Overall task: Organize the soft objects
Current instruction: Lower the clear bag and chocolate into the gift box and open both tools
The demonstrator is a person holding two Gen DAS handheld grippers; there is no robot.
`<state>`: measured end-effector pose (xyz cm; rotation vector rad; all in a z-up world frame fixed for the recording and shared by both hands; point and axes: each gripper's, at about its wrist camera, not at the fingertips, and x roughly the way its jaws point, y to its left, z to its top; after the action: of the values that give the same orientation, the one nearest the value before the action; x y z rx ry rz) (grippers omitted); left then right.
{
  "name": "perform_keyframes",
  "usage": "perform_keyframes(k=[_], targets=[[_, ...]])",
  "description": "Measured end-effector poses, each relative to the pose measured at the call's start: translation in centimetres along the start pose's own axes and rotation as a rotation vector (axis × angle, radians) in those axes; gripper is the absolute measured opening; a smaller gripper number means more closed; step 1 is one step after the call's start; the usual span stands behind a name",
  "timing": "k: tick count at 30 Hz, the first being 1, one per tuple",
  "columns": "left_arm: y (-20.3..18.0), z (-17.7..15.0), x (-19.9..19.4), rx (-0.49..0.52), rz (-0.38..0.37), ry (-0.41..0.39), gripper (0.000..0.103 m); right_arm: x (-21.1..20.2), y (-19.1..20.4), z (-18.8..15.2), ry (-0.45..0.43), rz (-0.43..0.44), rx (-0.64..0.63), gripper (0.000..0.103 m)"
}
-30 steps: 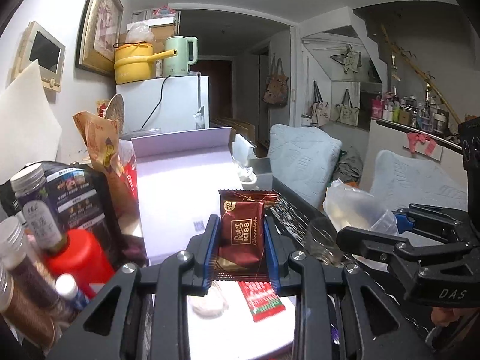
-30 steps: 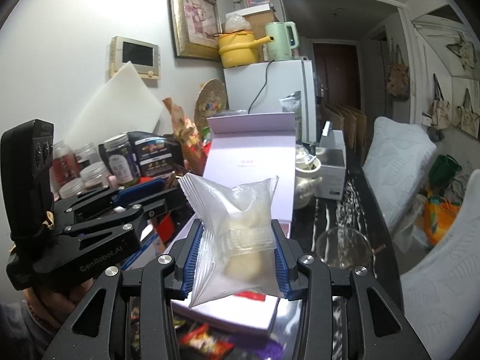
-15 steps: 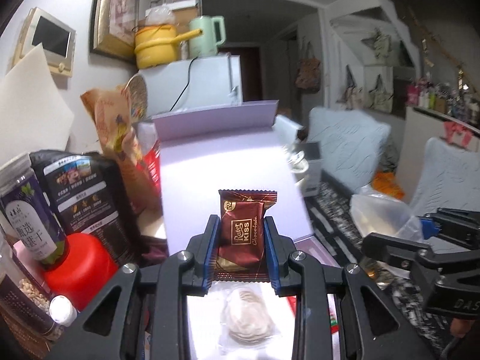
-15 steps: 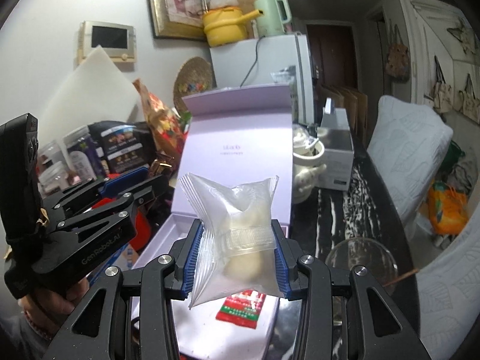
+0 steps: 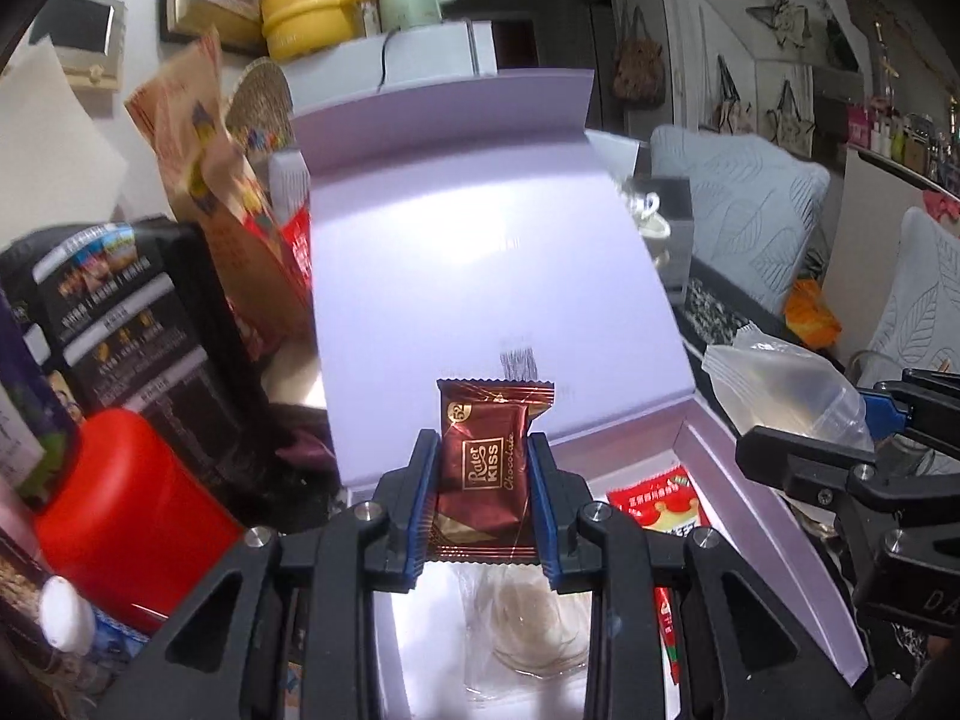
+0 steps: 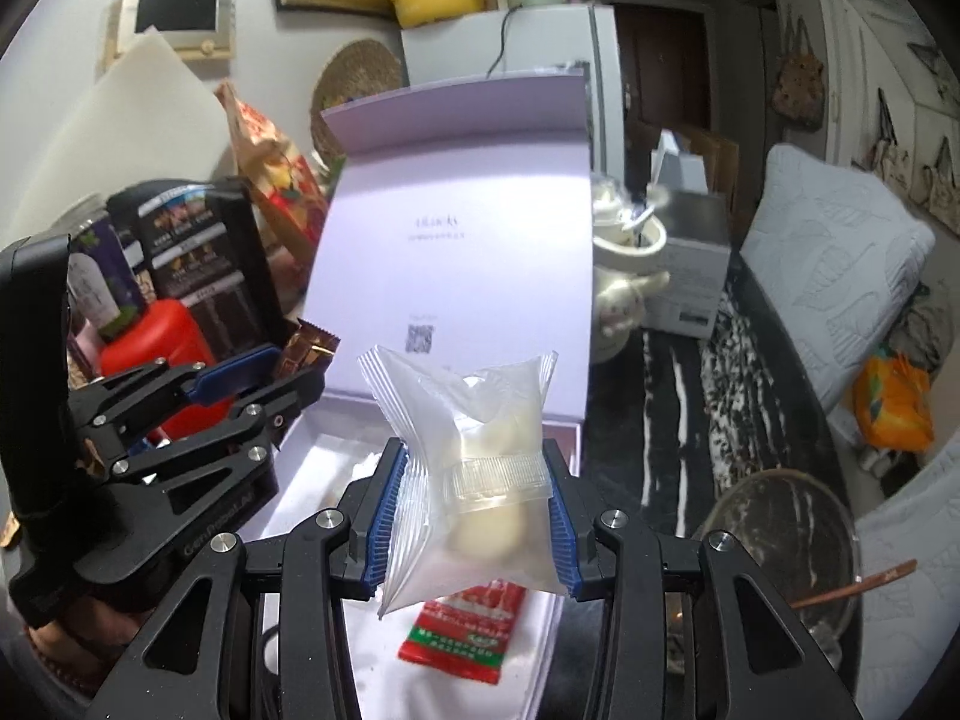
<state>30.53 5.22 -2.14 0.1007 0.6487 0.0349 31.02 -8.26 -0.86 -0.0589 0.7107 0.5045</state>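
The chocolate (image 5: 485,474) stands upright, clamped in the left gripper (image 5: 483,501), above the box (image 5: 774,516) interior. The right gripper (image 6: 474,510) clamps the clear pouch (image 6: 480,468) over the box. Both grippers tilt downward, side by side.

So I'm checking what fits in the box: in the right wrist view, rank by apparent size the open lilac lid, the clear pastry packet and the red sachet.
1. Open lilac lid, clearly largest.
2. Clear pastry packet, held close to the camera, so it looks inflated.
3. Red sachet, smallest, though the packet partly covers it.
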Motion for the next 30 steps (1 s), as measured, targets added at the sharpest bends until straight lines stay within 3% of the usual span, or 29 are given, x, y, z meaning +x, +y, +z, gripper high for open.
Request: perform_keyframes(k=[12, 19, 22, 25, 30], targets=[[0.2, -1.3, 3.7, -0.031, -0.038, 0.167, 0.028, 3.4, -0.2, 0.3, 0.099, -0.045, -0.006, 0.043], [0.2, -1.6, 4.4, -0.037, -0.011, 0.214, 0.028, 4.6, 0.1, -0.1, 0.128, -0.08, -0.022, 0.043], [0.2, -1.6, 5.0, -0.047, -0.008, 0.245, 0.028, 4.9, 0.2, -0.2, 0.142, -0.073, -0.02, 0.046], [0.6, -1.7, 5.4, -0.067, -0.012, 0.267, 0.029, 5.0, 0.1, -0.2, 0.15, -0.064, -0.008, 0.056], [0.9, -1.7, 5.5, -0.099, -0.013, 0.289, 0.029, 4.6, -0.2, -0.1, 0.15, -0.07, 0.004, 0.056]])
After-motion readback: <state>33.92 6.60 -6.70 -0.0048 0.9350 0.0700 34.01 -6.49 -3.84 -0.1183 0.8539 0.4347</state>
